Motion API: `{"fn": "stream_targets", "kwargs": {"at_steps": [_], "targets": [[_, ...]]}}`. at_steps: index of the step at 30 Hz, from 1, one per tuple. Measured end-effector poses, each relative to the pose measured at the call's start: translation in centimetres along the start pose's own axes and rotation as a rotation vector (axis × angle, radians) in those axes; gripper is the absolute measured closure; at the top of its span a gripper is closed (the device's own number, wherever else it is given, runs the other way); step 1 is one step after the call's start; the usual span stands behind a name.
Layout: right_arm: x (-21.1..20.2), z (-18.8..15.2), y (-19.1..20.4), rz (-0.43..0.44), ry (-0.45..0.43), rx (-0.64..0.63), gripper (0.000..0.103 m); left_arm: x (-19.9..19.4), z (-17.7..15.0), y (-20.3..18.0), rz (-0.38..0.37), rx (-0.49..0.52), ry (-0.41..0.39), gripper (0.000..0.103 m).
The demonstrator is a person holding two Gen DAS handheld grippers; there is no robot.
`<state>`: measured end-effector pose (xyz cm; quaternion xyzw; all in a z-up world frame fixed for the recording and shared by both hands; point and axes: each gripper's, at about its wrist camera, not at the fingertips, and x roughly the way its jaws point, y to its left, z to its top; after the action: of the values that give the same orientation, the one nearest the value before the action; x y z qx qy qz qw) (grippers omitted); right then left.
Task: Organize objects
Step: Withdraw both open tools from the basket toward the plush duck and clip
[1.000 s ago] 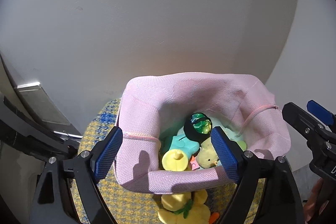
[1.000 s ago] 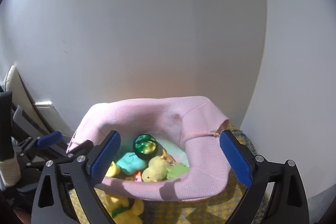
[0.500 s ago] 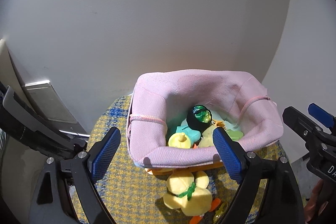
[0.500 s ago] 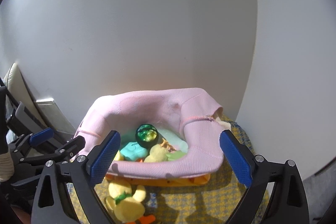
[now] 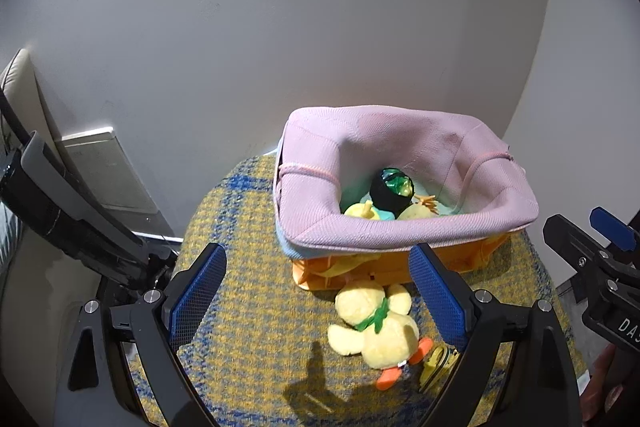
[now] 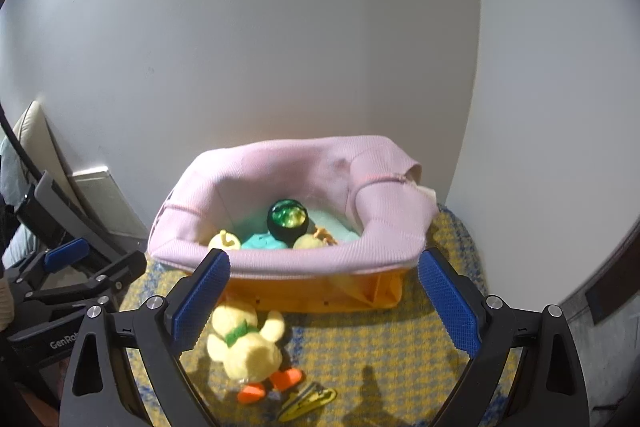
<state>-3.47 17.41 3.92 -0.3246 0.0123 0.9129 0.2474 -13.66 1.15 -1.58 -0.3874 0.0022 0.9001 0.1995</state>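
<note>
A pink fabric basket point(image 5: 400, 235) point(image 6: 380, 203) with an orange base stands on a round seat point(image 5: 248, 307) point(image 6: 400, 347) woven in yellow and blue. Inside lie a black ball with a green top point(image 5: 392, 187) point(image 6: 287, 219), a teal toy and small yellow toys. A yellow plush duck point(image 5: 376, 327) point(image 6: 244, 343) lies on the seat in front of the basket, beside a yellow clip point(image 5: 438, 363) point(image 6: 308, 401). My left gripper point(image 5: 317, 251) hovers short of the basket, its jaws opening, gripping nothing. My right gripper point(image 6: 324, 255) stands wide open, holding nothing.
A pale wall rises right behind the basket. A grey flat panel point(image 5: 104, 171) and dark bars point(image 5: 60, 203) stand to the left of the seat. A person's hand point(image 5: 604, 399) shows at the lower right edge.
Both grippers have drawn back from the basket, which now looks smaller and farther. The duck and the clip have come into view on the seat. The left jaws stand a little wider.
</note>
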Motion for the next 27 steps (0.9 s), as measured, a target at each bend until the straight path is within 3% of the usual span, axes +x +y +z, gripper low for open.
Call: {"fn": "stream_targets", "kwargs": {"at_steps": [27], "targets": [[1.8,-8.3,0.9,0.008,0.108,-0.026,0.007,2.4,-8.4,1.9,0.027,-0.027,0.084,0.008]]}}
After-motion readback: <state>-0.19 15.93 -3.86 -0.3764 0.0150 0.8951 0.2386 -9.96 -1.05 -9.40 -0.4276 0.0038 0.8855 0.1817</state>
